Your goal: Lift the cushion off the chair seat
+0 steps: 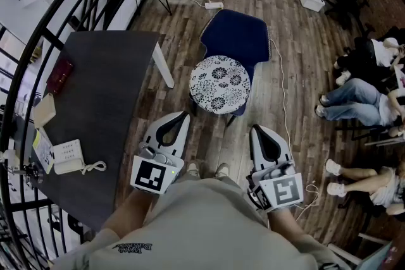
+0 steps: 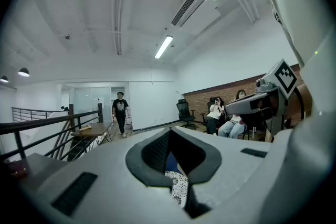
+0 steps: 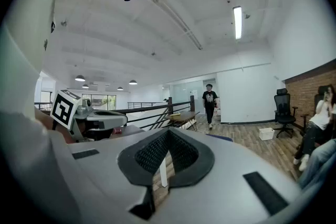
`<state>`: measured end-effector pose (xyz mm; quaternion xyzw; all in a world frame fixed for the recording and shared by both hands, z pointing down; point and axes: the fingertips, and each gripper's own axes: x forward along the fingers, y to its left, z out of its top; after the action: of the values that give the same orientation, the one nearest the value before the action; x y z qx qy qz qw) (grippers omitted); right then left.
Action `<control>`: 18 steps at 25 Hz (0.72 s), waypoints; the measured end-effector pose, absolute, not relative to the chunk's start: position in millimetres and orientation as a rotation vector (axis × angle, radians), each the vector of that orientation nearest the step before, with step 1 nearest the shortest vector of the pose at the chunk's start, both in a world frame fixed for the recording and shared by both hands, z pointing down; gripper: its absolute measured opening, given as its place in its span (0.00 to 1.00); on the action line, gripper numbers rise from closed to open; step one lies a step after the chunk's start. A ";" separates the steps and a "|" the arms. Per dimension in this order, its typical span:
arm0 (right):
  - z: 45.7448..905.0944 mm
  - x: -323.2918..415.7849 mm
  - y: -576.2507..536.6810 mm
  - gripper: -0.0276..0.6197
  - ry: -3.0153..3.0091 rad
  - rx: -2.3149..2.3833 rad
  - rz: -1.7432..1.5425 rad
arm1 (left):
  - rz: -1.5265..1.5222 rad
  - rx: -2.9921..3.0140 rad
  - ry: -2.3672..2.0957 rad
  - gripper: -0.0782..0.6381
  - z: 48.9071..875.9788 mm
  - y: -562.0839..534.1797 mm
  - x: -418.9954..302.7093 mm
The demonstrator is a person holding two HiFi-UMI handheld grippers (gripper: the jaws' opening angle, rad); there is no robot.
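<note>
we hold the left gripper (image 1: pixel 184 115) and right gripper (image 1: pixel 256 129) low in frame, jaws pressed together, empty; the patterned cushion (image 1: pixel 219 83) lies on the blue chair (image 1: pixel 237 35).

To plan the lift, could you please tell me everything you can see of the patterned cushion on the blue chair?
The cushion is round and flat, white with a dense black floral print, seemingly fabric. It lies level on the blue chair, covering most of its seat, in front of the backrest. Only the chair touches it; the left gripper and the right gripper are held short of it.
</note>
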<state>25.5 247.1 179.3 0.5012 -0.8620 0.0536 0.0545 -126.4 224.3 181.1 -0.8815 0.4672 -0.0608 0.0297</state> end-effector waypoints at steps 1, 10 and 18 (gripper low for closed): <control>179.2 25.2 247.9 0.05 -2.626 1.512 0.154 | -0.189 -2.720 1.443 0.11 181.1 224.2 -125.3; 181.6 25.4 250.0 0.05 -2.647 1.497 0.166 | -0.184 -2.733 1.456 0.11 183.2 223.7 -123.2; 183.7 29.2 248.2 0.05 -2.654 1.514 0.196 | -0.183 -2.756 1.455 0.11 184.5 224.0 -116.2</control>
<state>29.2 248.2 183.7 0.4941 -0.8661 0.0639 0.0399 -116.2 224.0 184.5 -0.8828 0.4659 -0.0585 0.0099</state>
